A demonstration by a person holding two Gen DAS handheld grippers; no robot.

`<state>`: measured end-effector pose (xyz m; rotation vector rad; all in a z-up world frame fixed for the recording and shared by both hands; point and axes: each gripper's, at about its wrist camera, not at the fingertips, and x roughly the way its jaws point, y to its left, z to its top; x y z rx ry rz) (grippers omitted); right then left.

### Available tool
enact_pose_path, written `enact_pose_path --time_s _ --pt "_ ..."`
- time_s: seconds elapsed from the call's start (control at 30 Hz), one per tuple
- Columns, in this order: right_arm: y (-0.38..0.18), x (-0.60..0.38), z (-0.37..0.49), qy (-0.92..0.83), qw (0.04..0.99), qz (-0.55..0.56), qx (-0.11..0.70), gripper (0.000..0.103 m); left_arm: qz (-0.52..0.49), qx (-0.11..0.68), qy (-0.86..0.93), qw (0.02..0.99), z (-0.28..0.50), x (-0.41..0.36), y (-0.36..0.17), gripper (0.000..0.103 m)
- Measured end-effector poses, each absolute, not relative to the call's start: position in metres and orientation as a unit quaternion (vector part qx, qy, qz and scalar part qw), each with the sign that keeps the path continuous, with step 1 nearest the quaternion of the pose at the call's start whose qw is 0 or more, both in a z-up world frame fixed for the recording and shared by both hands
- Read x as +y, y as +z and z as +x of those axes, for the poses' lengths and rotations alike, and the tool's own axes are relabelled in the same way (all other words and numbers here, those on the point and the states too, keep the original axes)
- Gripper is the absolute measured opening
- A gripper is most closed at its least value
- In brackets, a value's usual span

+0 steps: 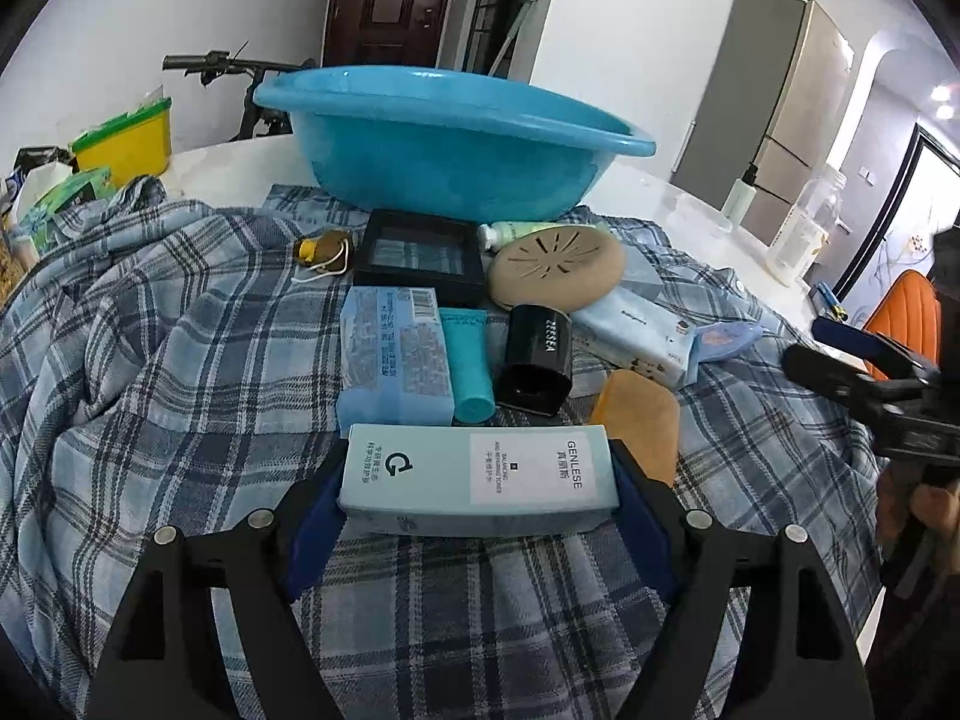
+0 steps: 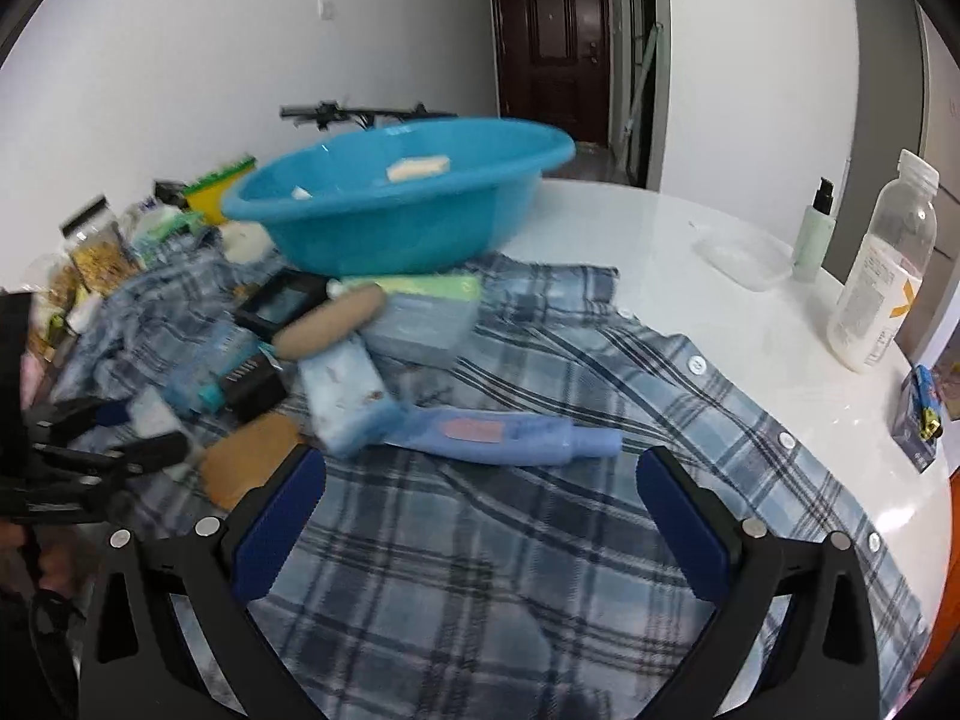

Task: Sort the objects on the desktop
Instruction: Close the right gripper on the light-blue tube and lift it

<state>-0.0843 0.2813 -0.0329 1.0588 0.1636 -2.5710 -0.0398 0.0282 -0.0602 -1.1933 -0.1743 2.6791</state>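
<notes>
My left gripper (image 1: 479,501) is shut on a pale blue toner box (image 1: 480,474), its pads pressing on the box's two ends just above the plaid cloth (image 1: 150,360). Beyond it lie a blue carton (image 1: 393,354), a teal tube (image 1: 468,360), a black cup (image 1: 537,360), an orange sponge (image 1: 639,420), a black frame box (image 1: 420,255) and a tan round disc (image 1: 558,270). The blue basin (image 2: 396,204) stands at the back with a pale piece (image 2: 418,167) inside. My right gripper (image 2: 480,483) is open over the cloth, just short of a blue tube (image 2: 510,435).
A tall plastic bottle (image 2: 882,276), a pump bottle (image 2: 813,228) and a clear lid (image 2: 744,255) stand on the white table (image 2: 690,324) at the right. A small blue box (image 2: 918,414) sits near the right edge. A yellow container (image 1: 126,141) and packets crowd the far left.
</notes>
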Motion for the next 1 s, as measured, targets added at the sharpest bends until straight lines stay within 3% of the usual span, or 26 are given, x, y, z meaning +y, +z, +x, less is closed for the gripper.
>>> enact_pose_path --time_s 0.37,0.4,0.47,0.53,0.7,0.83,1.0 --pt "-0.047 0.292 -0.13 -0.853 0.279 0.397 0.19 0.101 -0.397 -0.073 0.908 0.112 -0.038 0.023 -0.06 0.082" --pt "-0.049 0.295 -0.133 -0.845 0.29 0.4 0.205 0.098 -0.397 -0.072 0.908 0.114 -0.038 0.024 -0.06 0.082" --pt "-0.054 0.298 -0.141 -0.826 0.308 0.418 0.22 0.077 -0.399 -0.071 0.906 0.117 -0.038 0.024 -0.06 0.082" --pt "-0.059 0.297 -0.146 -0.81 0.333 0.433 0.213 0.069 -0.401 -0.073 0.905 0.119 -0.039 0.024 -0.062 0.082" --pt "-0.062 0.289 -0.149 -0.794 0.365 0.427 0.231 0.064 -0.402 -0.078 0.905 0.116 -0.038 0.022 -0.063 0.082" --pt "-0.059 0.284 -0.146 -0.782 0.386 0.425 0.242 0.043 -0.402 -0.079 0.905 0.114 -0.038 0.021 -0.063 0.082" --pt "-0.058 0.287 -0.139 -0.771 0.394 0.433 0.251 0.034 -0.398 -0.079 0.907 0.115 -0.037 0.021 -0.061 0.082"
